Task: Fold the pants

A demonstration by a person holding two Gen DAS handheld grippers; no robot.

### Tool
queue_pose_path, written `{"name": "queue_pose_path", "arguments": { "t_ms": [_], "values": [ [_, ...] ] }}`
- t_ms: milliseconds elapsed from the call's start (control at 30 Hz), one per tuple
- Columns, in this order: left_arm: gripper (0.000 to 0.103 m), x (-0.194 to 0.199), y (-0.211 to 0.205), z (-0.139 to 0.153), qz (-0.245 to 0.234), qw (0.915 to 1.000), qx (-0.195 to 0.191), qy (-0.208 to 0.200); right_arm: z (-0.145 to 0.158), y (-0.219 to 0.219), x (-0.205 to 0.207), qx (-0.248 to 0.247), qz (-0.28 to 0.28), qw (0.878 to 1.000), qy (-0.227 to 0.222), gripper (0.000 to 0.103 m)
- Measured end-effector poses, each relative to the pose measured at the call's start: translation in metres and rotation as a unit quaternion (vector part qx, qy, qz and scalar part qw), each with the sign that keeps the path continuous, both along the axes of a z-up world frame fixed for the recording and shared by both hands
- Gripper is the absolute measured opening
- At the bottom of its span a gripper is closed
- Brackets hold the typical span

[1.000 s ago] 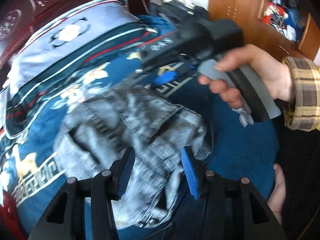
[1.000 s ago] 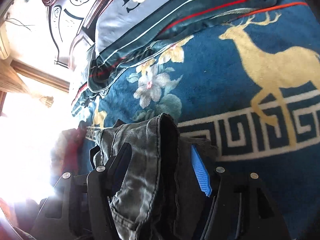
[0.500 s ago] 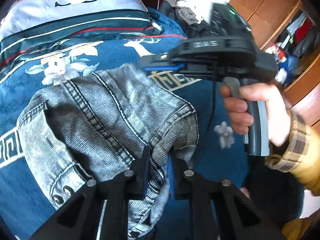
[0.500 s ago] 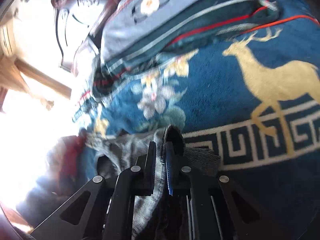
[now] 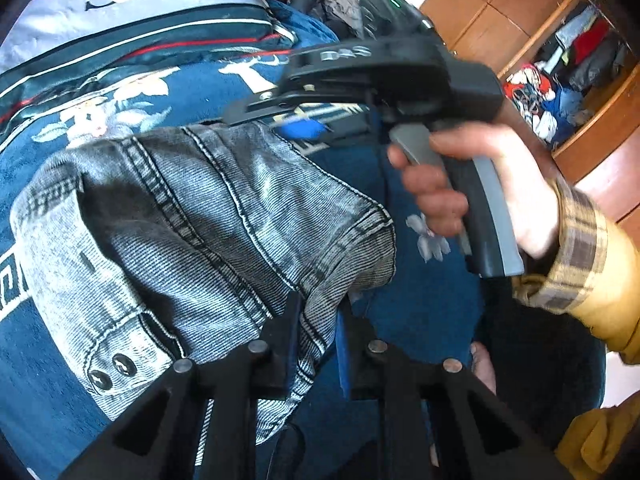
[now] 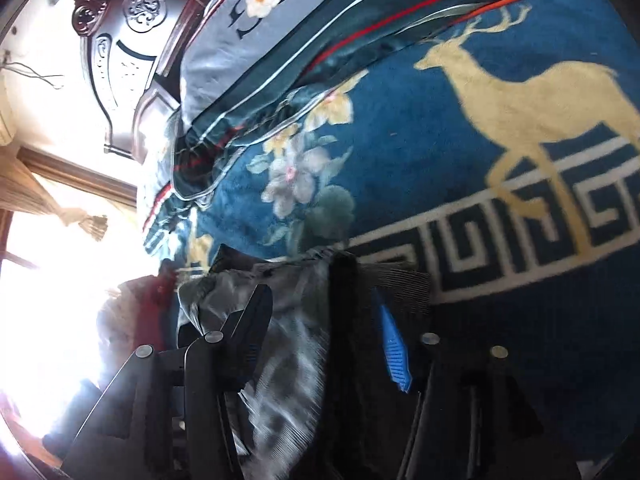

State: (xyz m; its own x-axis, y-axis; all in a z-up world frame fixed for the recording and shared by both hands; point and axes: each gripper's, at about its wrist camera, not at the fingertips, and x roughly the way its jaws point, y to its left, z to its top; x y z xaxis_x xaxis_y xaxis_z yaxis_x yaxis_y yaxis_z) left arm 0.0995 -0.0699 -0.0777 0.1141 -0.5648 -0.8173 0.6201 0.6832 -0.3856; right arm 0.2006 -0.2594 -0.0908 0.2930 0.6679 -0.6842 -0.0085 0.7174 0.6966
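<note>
Grey denim pants lie bunched on a blue blanket, waistband and two rivets toward me. My left gripper is shut on the pants' hem edge at the bottom of the left wrist view. A hand holds my right gripper over the far side of the pants. In the right wrist view my right gripper has its jaws opening, spread wide, with a dark fold of the pants loose between the black finger and the blue pad.
The blue blanket carries a gold deer and a white key border. A grey and dark green quilt lies folded behind the pants. A carved headboard and a bright window are at the left, and a wooden wardrobe at the right.
My left gripper closed on the pants' edge and has stayed shut. My right gripper closed on the fold half a second ago and its jaws have now spread apart again.
</note>
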Motion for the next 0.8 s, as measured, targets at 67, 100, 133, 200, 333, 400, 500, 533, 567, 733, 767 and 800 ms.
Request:
{"name": "queue_pose_path", "arguments": {
  "t_ms": [67, 100, 133, 200, 333, 400, 500, 533, 567, 733, 767, 800],
  "values": [
    [0.018, -0.004, -0.001, 0.001, -0.004, 1.0, 0.003, -0.003, 0.007, 0.005, -0.002, -0.019, 0.01, 1.0, -0.014, 0.01],
    [0.018, -0.004, 0.0, 0.002, -0.004, 1.0, 0.001, -0.004, 0.019, 0.005, -0.007, -0.03, 0.01, 0.999, -0.038, 0.009],
    [0.018, -0.005, 0.001, 0.005, -0.004, 1.0, -0.004, -0.004, 0.024, 0.004, -0.012, -0.035, 0.006, 0.998, -0.051, 0.009],
    [0.018, -0.005, 0.003, 0.008, -0.007, 0.9999, -0.013, -0.005, 0.043, -0.008, -0.026, -0.031, -0.025, 0.996, -0.078, 0.008],
    [0.018, 0.0, -0.009, -0.001, -0.016, 0.9998, -0.008, 0.001, 0.038, -0.02, -0.034, -0.101, -0.066, 0.989, -0.082, 0.008],
    [0.018, 0.006, -0.018, -0.02, -0.02, 0.9996, 0.013, 0.014, 0.014, -0.013, -0.028, -0.156, -0.057, 0.984, -0.068, 0.008],
    [0.018, 0.01, -0.023, -0.042, -0.008, 0.9991, 0.021, 0.037, -0.019, -0.01, -0.02, -0.175, -0.054, 0.982, -0.038, 0.008],
    [0.019, 0.01, -0.023, -0.04, -0.003, 0.9993, 0.02, 0.032, -0.024, -0.01, -0.019, -0.17, -0.056, 0.983, -0.036, 0.008],
    [0.021, 0.008, -0.022, -0.036, 0.001, 0.9994, 0.021, 0.026, -0.025, -0.012, -0.018, -0.163, -0.057, 0.984, -0.034, 0.009],
    [0.024, 0.004, -0.005, -0.005, 0.03, 0.9994, 0.003, 0.014, 0.004, -0.024, -0.028, -0.138, -0.061, 0.988, -0.038, 0.03],
    [0.032, 0.002, 0.001, 0.005, 0.039, 0.9992, -0.002, 0.006, 0.012, -0.024, -0.034, -0.135, -0.057, 0.988, -0.045, 0.03],
    [0.044, -0.001, 0.008, 0.014, 0.049, 0.9988, -0.006, -0.002, 0.02, -0.021, -0.039, -0.135, -0.054, 0.988, -0.052, 0.03]
  ]
}}
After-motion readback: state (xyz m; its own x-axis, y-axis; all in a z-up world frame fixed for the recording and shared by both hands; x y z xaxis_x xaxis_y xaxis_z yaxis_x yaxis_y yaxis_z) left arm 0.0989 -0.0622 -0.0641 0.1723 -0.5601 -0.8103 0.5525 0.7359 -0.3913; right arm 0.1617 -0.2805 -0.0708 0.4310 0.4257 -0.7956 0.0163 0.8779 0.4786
